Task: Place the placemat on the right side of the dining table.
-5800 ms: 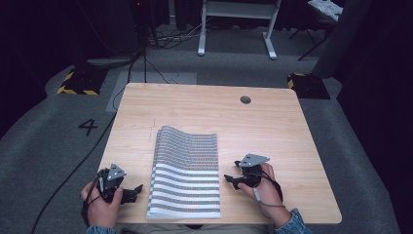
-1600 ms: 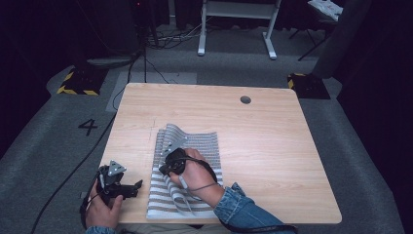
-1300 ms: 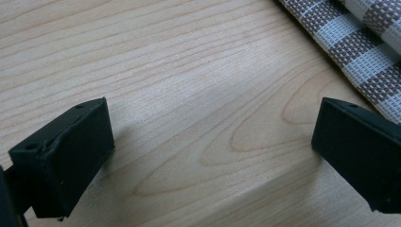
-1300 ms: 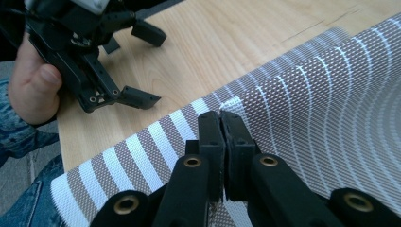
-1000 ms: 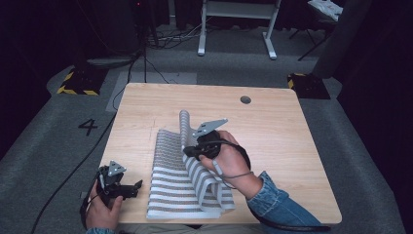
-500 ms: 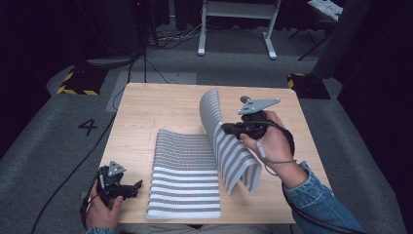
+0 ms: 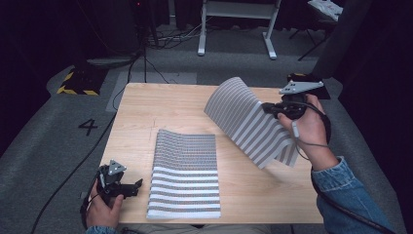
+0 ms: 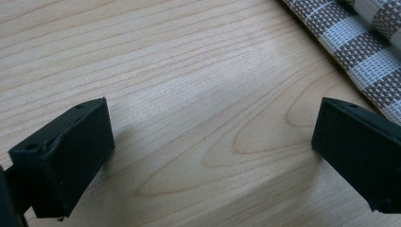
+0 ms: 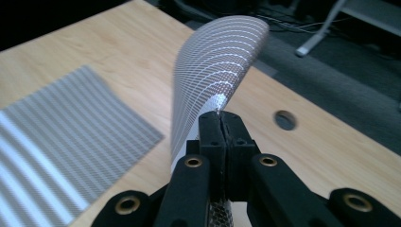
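striped mats: two, one lifted mat (image 7: 248, 122) over the tabletop's right side, one flat mat (image 7: 185, 173) by its near edge
grippers: two, left gripper (image 7: 119, 183), right gripper (image 7: 282, 108)
tabletop (image 7: 160, 107): one

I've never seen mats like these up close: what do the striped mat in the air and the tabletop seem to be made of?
The lifted striped mat looks like woven vinyl or plastic mesh: an open weave shows in the right gripper view, with a slight sheen, and it bends in one stiff curve rather than draping. The second mat, lying flat, shows the same weave. The tabletop looks like light wood or wood-look laminate, matte, with grain lines; which one is unclear.
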Action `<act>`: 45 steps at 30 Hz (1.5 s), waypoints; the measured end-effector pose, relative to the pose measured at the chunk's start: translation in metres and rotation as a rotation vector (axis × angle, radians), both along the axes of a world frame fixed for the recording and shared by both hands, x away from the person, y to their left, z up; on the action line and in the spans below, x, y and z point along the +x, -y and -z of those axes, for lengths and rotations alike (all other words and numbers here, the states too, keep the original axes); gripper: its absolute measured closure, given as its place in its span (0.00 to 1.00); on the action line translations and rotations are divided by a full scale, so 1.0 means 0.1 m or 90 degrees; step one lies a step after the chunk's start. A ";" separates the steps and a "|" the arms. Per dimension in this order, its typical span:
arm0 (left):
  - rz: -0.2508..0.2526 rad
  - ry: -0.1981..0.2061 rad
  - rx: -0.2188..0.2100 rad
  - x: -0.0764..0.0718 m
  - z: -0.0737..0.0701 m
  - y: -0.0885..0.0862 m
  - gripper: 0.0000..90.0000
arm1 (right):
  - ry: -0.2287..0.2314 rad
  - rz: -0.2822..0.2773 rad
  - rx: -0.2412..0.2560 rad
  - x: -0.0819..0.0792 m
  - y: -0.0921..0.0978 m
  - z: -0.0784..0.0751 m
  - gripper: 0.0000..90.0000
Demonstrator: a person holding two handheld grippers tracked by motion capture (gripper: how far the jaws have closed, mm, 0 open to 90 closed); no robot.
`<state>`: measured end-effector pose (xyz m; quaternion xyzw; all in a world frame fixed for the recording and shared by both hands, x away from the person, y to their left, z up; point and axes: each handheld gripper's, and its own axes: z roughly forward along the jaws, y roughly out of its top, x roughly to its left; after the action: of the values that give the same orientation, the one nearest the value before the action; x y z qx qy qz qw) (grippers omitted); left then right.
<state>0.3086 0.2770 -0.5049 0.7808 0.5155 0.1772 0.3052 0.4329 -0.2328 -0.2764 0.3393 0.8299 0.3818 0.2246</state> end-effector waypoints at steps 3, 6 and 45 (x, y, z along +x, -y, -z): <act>0.000 -0.001 -0.002 0.00 0.00 0.00 0.00 | 0.016 0.027 -0.016 0.08 0.13 -0.01 0.99; -0.002 -0.001 -0.001 -0.01 0.00 0.00 0.00 | 0.024 0.058 -0.028 0.16 0.28 0.01 0.99; -0.003 -0.002 0.002 -0.02 0.00 0.00 0.00 | -0.049 0.038 -0.048 -0.04 0.42 0.68 0.95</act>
<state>0.3070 0.2770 -0.5049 0.7805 0.5172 0.1774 0.3030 0.4288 -0.2743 -0.3449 0.3694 0.8412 0.3303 0.2163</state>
